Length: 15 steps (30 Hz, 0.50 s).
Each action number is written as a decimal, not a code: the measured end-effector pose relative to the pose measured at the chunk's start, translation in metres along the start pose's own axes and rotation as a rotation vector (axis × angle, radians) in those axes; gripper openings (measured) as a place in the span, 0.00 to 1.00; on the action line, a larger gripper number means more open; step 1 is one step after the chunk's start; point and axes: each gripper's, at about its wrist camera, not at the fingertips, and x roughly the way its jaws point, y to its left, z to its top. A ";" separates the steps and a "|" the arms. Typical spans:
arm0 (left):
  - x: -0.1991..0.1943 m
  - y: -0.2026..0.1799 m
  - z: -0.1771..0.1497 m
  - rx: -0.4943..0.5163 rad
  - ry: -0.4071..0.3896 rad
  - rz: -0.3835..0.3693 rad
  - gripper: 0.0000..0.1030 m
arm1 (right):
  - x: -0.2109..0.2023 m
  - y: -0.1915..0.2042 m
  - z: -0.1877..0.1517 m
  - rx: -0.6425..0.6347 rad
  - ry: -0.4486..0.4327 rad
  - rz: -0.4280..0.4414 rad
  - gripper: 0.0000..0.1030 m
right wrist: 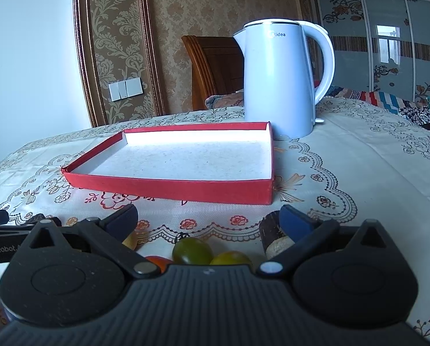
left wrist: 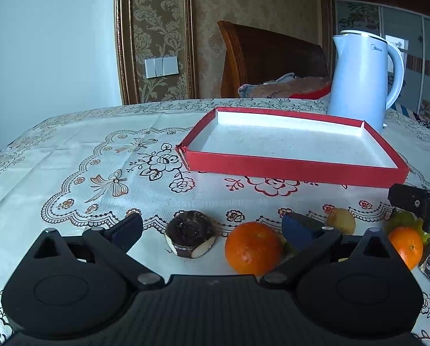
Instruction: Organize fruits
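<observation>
In the left wrist view my left gripper (left wrist: 212,226) stands open low over the tablecloth. Between its fingers lie a dark brown chunk with pale cut sides (left wrist: 190,233) and an orange (left wrist: 252,248) near the right finger. Further right sit a small yellowish fruit (left wrist: 341,220), a second orange (left wrist: 406,246) and a green fruit (left wrist: 408,220). My right gripper (right wrist: 209,220) is open too; under it lie a green tomato (right wrist: 191,250), a yellow one (right wrist: 233,258) and a brown chunk (right wrist: 272,236). The red tray (left wrist: 295,170) (right wrist: 168,186) holds nothing.
A white electric kettle (left wrist: 364,77) (right wrist: 278,77) stands just behind the tray's right corner. Part of the right gripper (left wrist: 416,201) reaches in at the right edge of the left wrist view. A wooden chair (left wrist: 266,54) stands behind the table.
</observation>
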 end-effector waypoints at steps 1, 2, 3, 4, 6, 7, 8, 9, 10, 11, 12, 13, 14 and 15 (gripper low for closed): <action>0.000 0.000 0.000 0.003 0.001 0.000 1.00 | 0.000 0.000 0.000 0.000 0.000 0.000 1.00; 0.001 -0.001 0.000 0.005 0.003 -0.001 1.00 | 0.000 0.000 0.000 -0.001 0.001 0.001 1.00; 0.001 -0.001 0.000 0.005 0.004 -0.001 1.00 | 0.000 0.001 0.000 -0.002 0.001 0.002 1.00; 0.001 -0.001 0.000 0.004 0.003 0.000 1.00 | 0.000 0.001 0.000 -0.002 0.000 0.002 1.00; 0.001 -0.001 0.000 0.001 0.004 0.000 1.00 | 0.000 0.001 0.000 -0.003 -0.001 0.002 1.00; 0.002 -0.002 -0.001 0.001 0.004 -0.001 1.00 | 0.000 0.001 0.001 -0.003 -0.001 0.003 1.00; 0.002 -0.001 -0.001 0.002 0.004 -0.002 1.00 | 0.001 0.001 0.001 -0.001 0.000 0.003 1.00; 0.002 -0.001 -0.001 0.003 0.004 -0.001 1.00 | 0.000 0.001 0.000 -0.001 0.001 0.001 1.00; 0.002 -0.001 -0.001 0.002 0.004 -0.002 1.00 | 0.000 0.001 0.000 0.001 0.001 -0.002 1.00; 0.002 -0.001 -0.001 0.002 0.005 -0.003 1.00 | 0.000 0.001 0.000 0.003 0.002 -0.004 1.00; 0.002 -0.001 -0.001 0.003 0.006 -0.003 1.00 | 0.000 0.001 0.000 0.004 0.002 -0.004 1.00; 0.002 -0.001 -0.001 0.003 0.007 -0.003 1.00 | 0.000 0.001 0.001 0.004 0.003 -0.005 1.00; 0.002 -0.001 -0.001 0.004 0.009 -0.003 1.00 | 0.001 0.001 0.000 0.003 0.003 -0.009 1.00; 0.002 -0.001 -0.001 0.006 0.011 -0.003 1.00 | 0.001 0.001 0.000 0.003 0.003 -0.011 1.00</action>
